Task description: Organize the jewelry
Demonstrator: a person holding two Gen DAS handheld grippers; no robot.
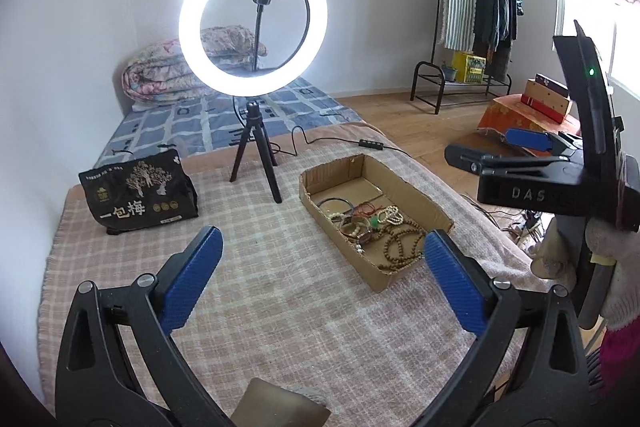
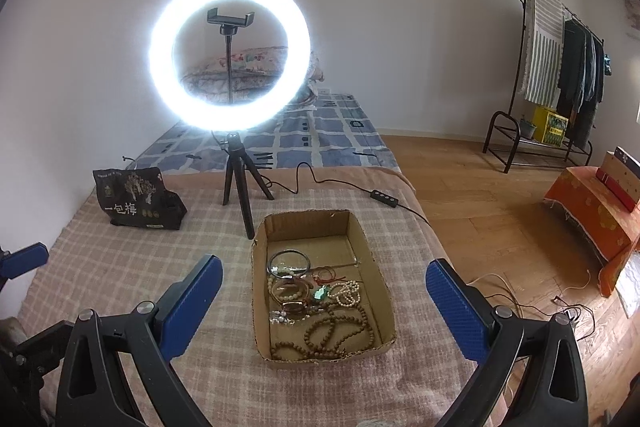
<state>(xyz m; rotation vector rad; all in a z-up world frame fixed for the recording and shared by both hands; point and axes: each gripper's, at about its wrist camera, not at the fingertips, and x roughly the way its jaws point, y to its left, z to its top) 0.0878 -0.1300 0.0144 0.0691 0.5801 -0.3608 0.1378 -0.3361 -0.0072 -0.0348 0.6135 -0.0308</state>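
A shallow cardboard box (image 1: 424, 203) (image 2: 380, 259) sits on the pink checked blanket. It holds tangled jewelry (image 1: 376, 227) (image 2: 316, 303): a dark bangle (image 2: 289, 261), wooden bead strands (image 2: 340, 331), pale bead bracelets (image 2: 350, 293), red cords and a green pendant (image 2: 321, 293). My left gripper (image 1: 323, 255) is open and empty, just left of and in front of the box. My right gripper (image 2: 324, 283) is open and empty, held above the box's near half. The right gripper also shows from the side in the left wrist view (image 1: 528, 147).
A lit ring light on a black tripod (image 1: 256, 155) (image 2: 238, 183) stands behind the box, its cable and remote (image 2: 384, 197) trailing right. A black snack bag (image 1: 138, 193) (image 2: 136, 201) lies at the back left. The blanket edge drops to wooden floor on the right.
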